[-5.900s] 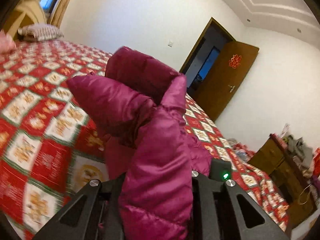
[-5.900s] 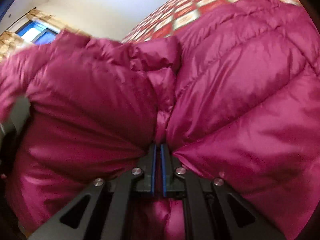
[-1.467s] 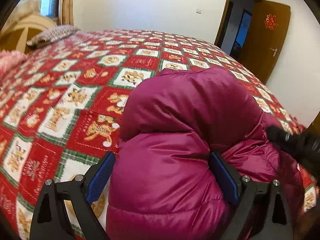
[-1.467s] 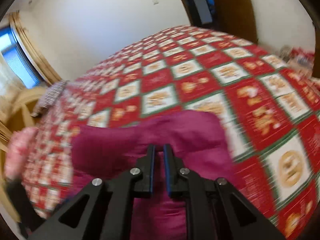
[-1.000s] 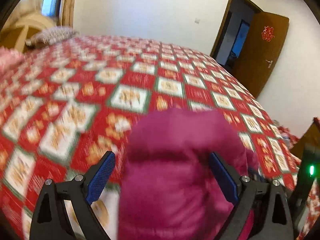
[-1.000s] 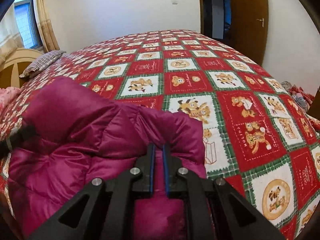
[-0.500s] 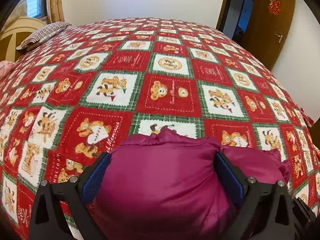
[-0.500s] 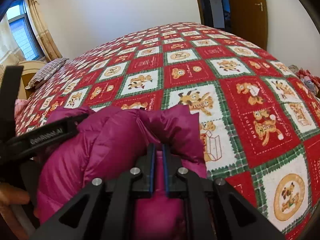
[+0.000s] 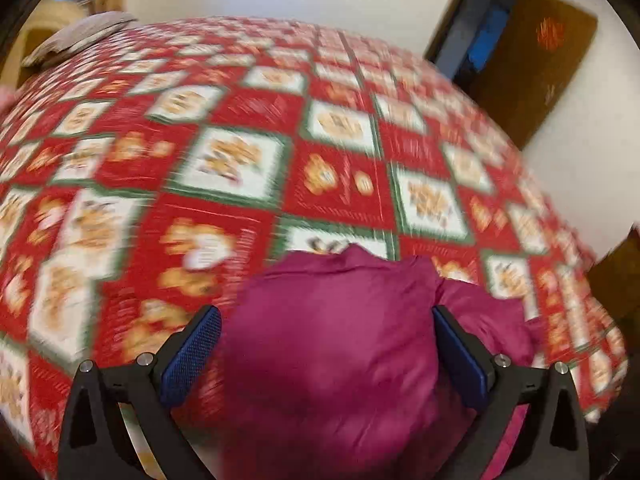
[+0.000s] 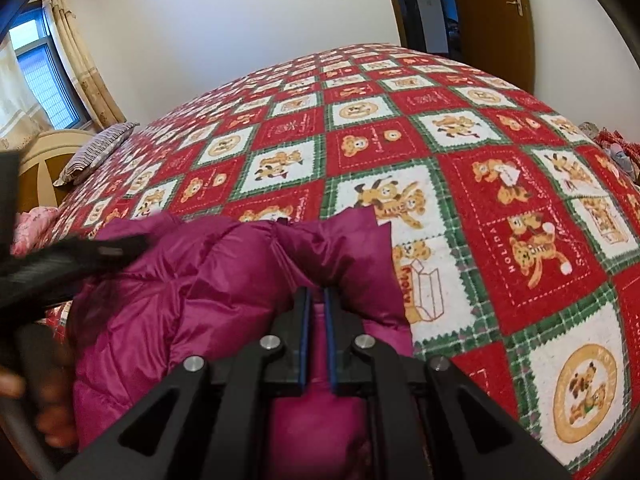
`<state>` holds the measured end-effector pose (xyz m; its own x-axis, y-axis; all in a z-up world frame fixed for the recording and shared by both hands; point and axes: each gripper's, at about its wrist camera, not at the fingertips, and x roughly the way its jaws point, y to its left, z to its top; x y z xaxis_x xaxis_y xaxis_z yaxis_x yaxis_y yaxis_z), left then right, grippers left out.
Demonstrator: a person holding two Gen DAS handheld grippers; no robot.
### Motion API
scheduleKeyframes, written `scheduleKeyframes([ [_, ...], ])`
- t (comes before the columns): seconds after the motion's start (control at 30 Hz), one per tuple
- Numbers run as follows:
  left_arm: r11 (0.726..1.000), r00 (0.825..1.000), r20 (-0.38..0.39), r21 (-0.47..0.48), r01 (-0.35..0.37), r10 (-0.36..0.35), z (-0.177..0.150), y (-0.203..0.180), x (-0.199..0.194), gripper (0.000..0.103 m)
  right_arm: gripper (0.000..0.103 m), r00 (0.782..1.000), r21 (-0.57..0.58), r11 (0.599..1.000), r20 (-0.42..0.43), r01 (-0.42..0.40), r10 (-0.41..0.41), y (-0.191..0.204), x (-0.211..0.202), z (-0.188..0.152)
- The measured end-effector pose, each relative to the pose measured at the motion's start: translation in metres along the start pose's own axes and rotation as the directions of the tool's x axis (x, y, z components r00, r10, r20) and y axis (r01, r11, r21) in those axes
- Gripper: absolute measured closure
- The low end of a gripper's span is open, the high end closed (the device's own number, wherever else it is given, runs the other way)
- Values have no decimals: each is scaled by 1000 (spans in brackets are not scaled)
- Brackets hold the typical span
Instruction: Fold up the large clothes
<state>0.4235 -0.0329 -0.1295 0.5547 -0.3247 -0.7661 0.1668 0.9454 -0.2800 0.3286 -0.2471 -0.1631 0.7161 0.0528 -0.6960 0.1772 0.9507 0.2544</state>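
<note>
Magenta puffer jacket [image 10: 224, 280] lies bundled on bedspread [image 10: 500, 152]; right gripper [image 10: 316, 300] pinches its fabric, left gripper [image 9: 326, 344] spread wide around it.

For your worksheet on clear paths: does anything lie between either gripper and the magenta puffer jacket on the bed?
Nothing visible does. The jacket bulges between the wide-open left gripper, and the right gripper is already pinching its fabric.

The left hand-held gripper [image 9: 326, 354] has matte black triangular-cutout arms, round silver screws and blue textured pads [image 9: 192, 354]. The right hand-held gripper [image 10: 316, 334] shares the black frame and silver screws, with thin blue strips lining its narrow fingers.
</note>
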Motion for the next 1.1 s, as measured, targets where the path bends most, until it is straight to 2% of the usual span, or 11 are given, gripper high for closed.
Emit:
scheduleKeyframes([
  [0.17,996,994,105,-86,-12,21,-23,39,-62,1,93,1000,-1,1000,1,1,-1,1,-1,0],
  [0.27,995,993,116,-95,-5,16,-42,42,-71,1,93,1000,3,1000,1,-2,2,0,-1,0],
  [0.4,994,993,51,21,-108,107,-66,22,-34,1,93,1000,5,1000,3,6,-6,2,-3,0],
  [0.6,998,998,5,-7,-57,57,-69,33,-33,1,92,997,16,1000,-66,-25,26,-2,-10,7],
  [0.63,999,999,11,-7,-41,41,-70,35,-39,1,87,996,54,997,-67,-54,58,-9,-17,9],
  [0.7,1000,998,67,7,19,-19,-73,42,-63,1,84,984,171,969,14,-179,179,-29,-50,9],
  [0.73,999,995,89,22,41,-43,-77,44,-72,1,81,977,190,958,50,-213,208,-34,-65,6],
  [0.8,996,989,127,46,75,-80,-83,48,-87,1,66,970,181,955,101,-236,221,-42,-94,-2],
  [0.87,991,979,160,64,119,-128,-85,51,-96,1,29,970,156,962,121,-226,208,-46,-118,-17],
  [0.97,977,964,162,61,205,-212,-86,53,-99,1,26,971,118,968,113,-222,209,-45,-133,-36],
  [1.1,947,941,106,19,321,-321,-88,44,-86,1,26,965,116,958,65,-261,255,-39,-119,-43],
])
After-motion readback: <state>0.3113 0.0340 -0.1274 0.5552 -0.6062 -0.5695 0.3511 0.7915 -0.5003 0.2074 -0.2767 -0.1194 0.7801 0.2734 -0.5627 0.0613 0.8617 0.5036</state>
